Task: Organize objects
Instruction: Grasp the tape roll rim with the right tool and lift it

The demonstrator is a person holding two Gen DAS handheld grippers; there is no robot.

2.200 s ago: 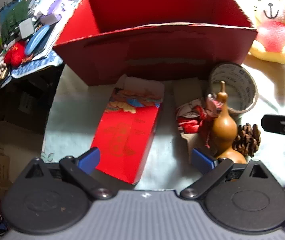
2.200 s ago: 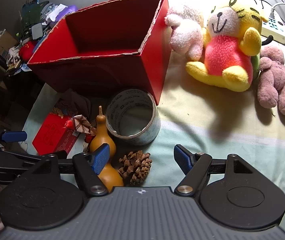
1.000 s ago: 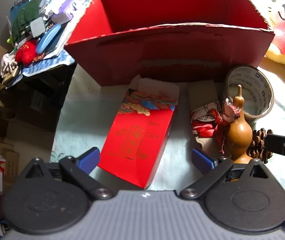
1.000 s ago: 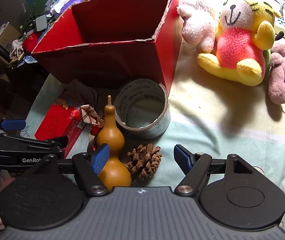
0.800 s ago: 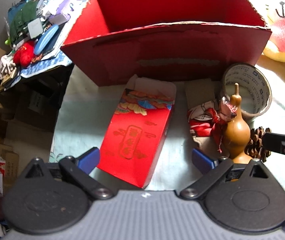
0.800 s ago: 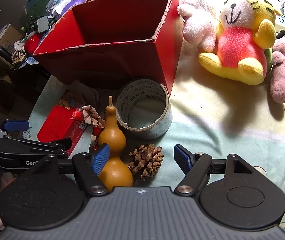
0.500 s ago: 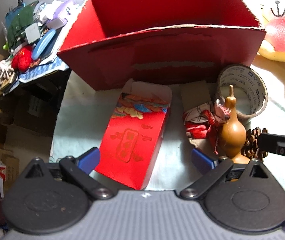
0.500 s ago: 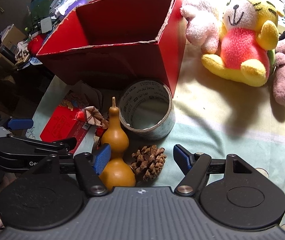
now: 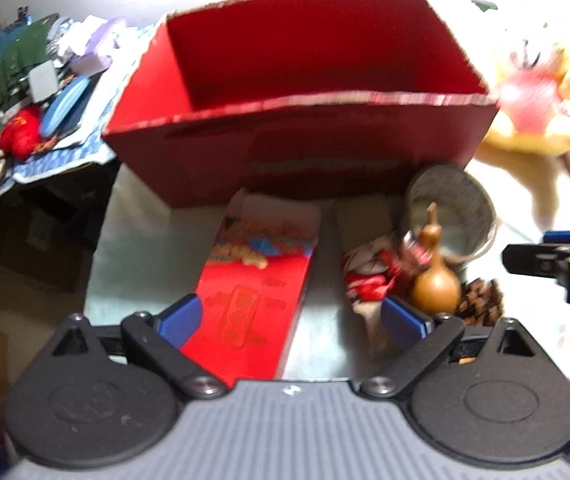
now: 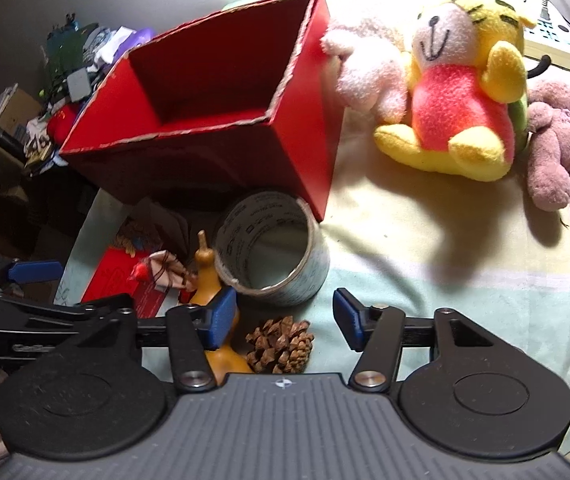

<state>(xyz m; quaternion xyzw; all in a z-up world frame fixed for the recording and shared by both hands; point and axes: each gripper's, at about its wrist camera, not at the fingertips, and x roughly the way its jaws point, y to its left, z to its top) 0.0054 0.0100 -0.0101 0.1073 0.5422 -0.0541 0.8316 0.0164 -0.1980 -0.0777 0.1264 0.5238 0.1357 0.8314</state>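
Bedsheet (image 10: 425, 248) – 3 plushies, 1 box (image 10: 301, 128)

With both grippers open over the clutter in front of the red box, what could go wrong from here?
1. The right gripper straddles the pine cone, but its left finger sits right against the upright gourd; closing may tip it.
2. The gourd stands close to the tape roll, so a knock could shove both.
3. The left gripper hovers over the flat red envelope, which may be hard to pinch.
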